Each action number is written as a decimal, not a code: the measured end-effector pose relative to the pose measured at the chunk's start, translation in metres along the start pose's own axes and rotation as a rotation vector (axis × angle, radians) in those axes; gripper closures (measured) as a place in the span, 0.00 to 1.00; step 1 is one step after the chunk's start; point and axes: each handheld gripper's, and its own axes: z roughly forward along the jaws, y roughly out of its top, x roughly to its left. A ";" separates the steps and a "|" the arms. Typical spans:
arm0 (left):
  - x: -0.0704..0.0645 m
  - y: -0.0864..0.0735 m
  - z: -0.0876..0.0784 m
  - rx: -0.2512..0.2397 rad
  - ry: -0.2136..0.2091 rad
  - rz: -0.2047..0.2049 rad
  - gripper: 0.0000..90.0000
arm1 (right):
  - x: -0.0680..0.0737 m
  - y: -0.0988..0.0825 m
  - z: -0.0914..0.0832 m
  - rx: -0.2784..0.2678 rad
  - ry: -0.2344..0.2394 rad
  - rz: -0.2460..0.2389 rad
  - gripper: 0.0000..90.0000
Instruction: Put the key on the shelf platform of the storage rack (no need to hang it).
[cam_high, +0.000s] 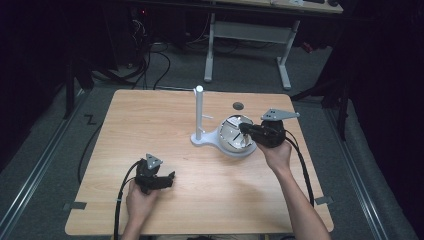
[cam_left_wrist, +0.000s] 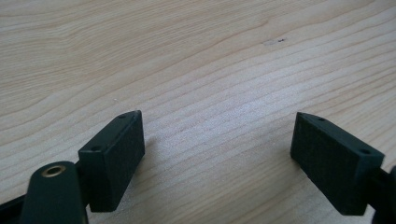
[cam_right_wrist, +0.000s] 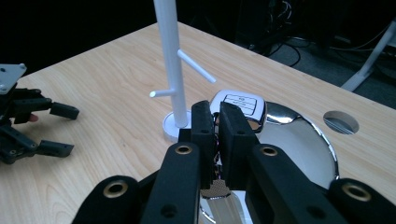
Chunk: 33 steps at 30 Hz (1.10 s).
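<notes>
We are working over a pale wooden worktop (cam_high: 150, 125). A white stand (cam_high: 199, 115) is rising from it near the middle, with two short pegs branching off its post. A shiny metal bowl (cam_high: 227, 137) is sitting just beside the stand's base, on the right.

Our right tool (cam_high: 245, 128) is reaching over the bowl with its jaws pressed together on a thin strap-like thing. From the pale squarish face (cam_right_wrist: 239, 105) showing just past the tips, we are taking it for a watch. Its long axis is running along the jaws, away from the hand.

The relation that matters is the watch to the pegs. In the right gripper view the post is standing just beyond the tips and slightly left, and the nearer peg (cam_right_wrist: 196, 65) is slanting up above the watch face. So we are judging that the watch needs lifting and carrying a little leftward to hook on.

Our left tool (cam_high: 170, 178) is resting well apart at the near left, jaws spread wide over bare wood, so the right hand is clearly the nearer one.
</notes>
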 end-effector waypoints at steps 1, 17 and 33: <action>0.000 0.000 0.000 0.000 0.000 0.000 0.20 | -0.001 0.001 0.001 0.001 -0.004 0.005 0.95; 0.000 0.000 0.000 0.000 0.000 0.000 0.20 | -0.009 0.000 0.014 0.023 -0.011 -0.012 0.95; 0.000 0.000 0.000 0.001 0.000 0.001 0.20 | -0.016 -0.030 0.022 0.090 -0.025 0.020 0.95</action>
